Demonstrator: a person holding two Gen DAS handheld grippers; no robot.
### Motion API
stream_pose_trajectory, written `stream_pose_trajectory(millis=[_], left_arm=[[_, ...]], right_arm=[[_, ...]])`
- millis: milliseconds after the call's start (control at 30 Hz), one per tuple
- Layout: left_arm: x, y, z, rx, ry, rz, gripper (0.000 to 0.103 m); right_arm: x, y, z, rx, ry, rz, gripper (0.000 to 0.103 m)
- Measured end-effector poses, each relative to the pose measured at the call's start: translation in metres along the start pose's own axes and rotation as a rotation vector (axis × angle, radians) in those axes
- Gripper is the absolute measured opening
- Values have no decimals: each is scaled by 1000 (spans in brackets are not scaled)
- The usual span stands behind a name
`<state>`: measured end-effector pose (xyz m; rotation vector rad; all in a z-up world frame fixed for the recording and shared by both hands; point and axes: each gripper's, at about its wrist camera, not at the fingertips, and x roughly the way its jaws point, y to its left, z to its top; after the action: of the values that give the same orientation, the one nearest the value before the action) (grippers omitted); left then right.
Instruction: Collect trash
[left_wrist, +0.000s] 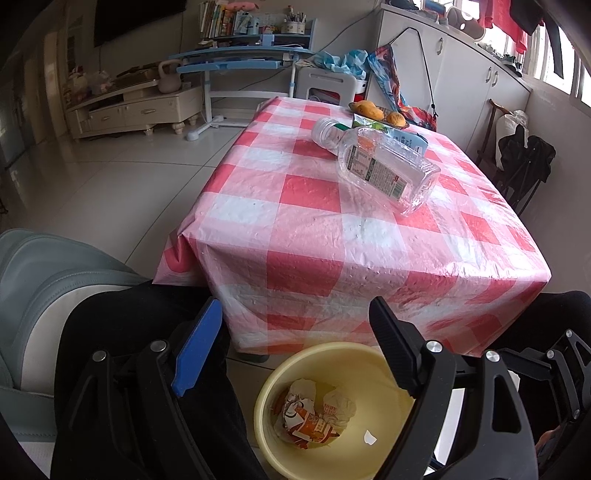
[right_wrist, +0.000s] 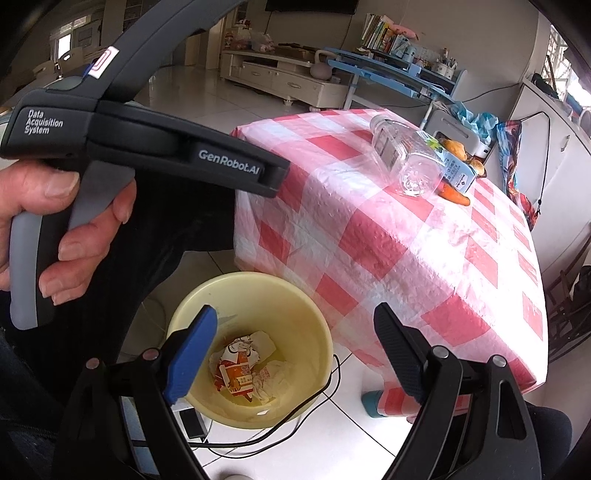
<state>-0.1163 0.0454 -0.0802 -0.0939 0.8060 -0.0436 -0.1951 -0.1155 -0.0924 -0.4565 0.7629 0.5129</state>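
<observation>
- Left gripper: jaws spread wide apart with nothing between them, held above the near rim of the yellow bin; one finger carries a blue pad, the other is black.
- Right gripper: jaws likewise apart and empty, poised over the same yellow bin, which stands on the tiled floor just beside the near edge of the worktop.
- Crumpled paper trash: orange-and-white wrappers lying at the bottom of the bin, also seen from the right wrist; a small white scrap lies apart from them.
- Clear plastic bottle: uncapped, on its side on the worktop, mouth toward the far left, label uppermost.
- Worktop covering: red-and-white checked plastic cloth, draped over the edges.
- Behind the bottle: a carton, a carrot and a dish of orange fruit, near the far right corner.
- Left hand: wrapped around the grey handle of the left gripper's body, fingers on the trigger.
- Black cable: runs across the floor, past the bin.
</observation>
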Motion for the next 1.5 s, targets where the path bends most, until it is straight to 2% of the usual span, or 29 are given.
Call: stream_pose_trajectory(millis=[1500], left_arm=[[1, -1, 1, 0, 1, 1, 79]], right_arm=[[-2, -1, -3, 0, 3, -6, 83]])
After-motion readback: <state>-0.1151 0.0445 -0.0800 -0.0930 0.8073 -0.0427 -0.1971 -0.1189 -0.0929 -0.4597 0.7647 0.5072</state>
